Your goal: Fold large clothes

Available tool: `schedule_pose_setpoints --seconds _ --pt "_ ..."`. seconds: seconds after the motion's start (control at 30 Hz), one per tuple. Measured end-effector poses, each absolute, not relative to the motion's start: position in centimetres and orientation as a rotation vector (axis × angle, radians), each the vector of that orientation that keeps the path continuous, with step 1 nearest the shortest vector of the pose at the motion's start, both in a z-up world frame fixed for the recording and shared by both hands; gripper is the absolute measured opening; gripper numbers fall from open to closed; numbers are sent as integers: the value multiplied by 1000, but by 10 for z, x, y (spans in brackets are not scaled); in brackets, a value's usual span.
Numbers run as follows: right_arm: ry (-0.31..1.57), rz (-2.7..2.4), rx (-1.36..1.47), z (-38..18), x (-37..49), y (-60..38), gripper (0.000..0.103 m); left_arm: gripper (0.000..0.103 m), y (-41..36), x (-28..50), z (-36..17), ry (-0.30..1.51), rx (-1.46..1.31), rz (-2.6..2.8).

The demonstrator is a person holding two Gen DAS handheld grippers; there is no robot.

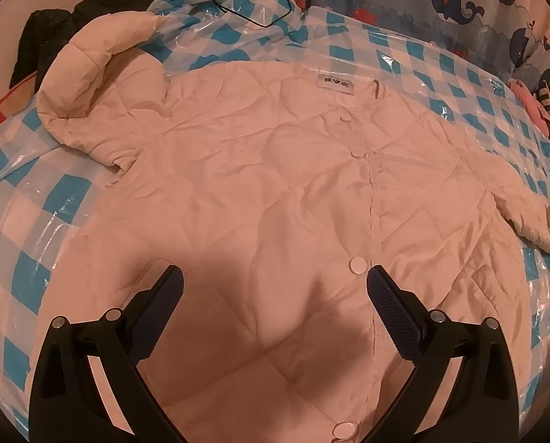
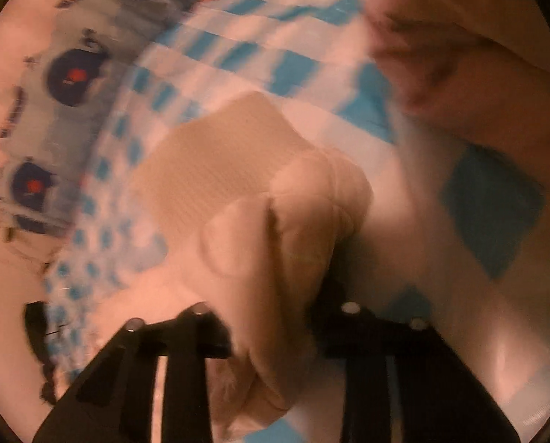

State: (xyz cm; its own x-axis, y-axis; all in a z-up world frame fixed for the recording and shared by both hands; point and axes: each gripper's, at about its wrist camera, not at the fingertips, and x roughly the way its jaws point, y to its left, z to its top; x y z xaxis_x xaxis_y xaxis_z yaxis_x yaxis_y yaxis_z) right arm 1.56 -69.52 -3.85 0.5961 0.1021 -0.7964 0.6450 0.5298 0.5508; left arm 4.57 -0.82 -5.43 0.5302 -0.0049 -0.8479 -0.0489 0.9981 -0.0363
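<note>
1. A blue-and-white checked plastic sheet (image 1: 440, 74) covers the work surface, with a whale-print curtain (image 1: 459, 3) behind it and dark clothing (image 1: 46, 33) heaped at the far left edge.
2. Left wrist view: a pale quilted jacket (image 1: 256, 184) lies front-up and buttoned across the sheet, its neck label (image 1: 335, 84) at the far side. One sleeve (image 1: 86, 74) curls back on itself at the upper left; the other sleeve (image 1: 525, 217) trails off to the right. The left gripper (image 1: 275, 288) hovers over the lower front near a snap button (image 1: 357, 265), jaws spread wide and holding nothing.
3. Right wrist view: the picture is smeared by motion. The right gripper (image 2: 275, 295) is clamped on a bunched sleeve end of the jacket, its ribbed cuff (image 2: 215, 158) sticking out beyond the jaws above the checked sheet.
4. Judgement: the padded jacket looks light, soft and bulky, with a smooth shell likely to slide on the plastic and to spring open after a fold. The cuffs, shoulder seams and hem corners seem the firmest places to pinch, taking in padding as well as shell.
</note>
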Motion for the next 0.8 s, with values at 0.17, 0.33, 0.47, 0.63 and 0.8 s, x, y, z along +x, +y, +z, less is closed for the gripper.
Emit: schedule_pose_setpoints --seconds 0.17,0.33,0.47,0.63,0.8 --pt "558 24 999 34 55 -672 23 96 -8 48 -59 1024 -67 29" --pt "446 -83 874 68 41 -669 42 96 -8 51 -64 1037 -72 30" --pt "703 -499 825 14 15 -686 50 96 -8 50 -61 1028 -73 21" --pt "629 -498 856 5 -32 -667 73 96 -5 50 -59 1027 -95 23" --pt "541 -567 861 12 -45 -662 88 96 -5 48 -58 1019 -96 23"
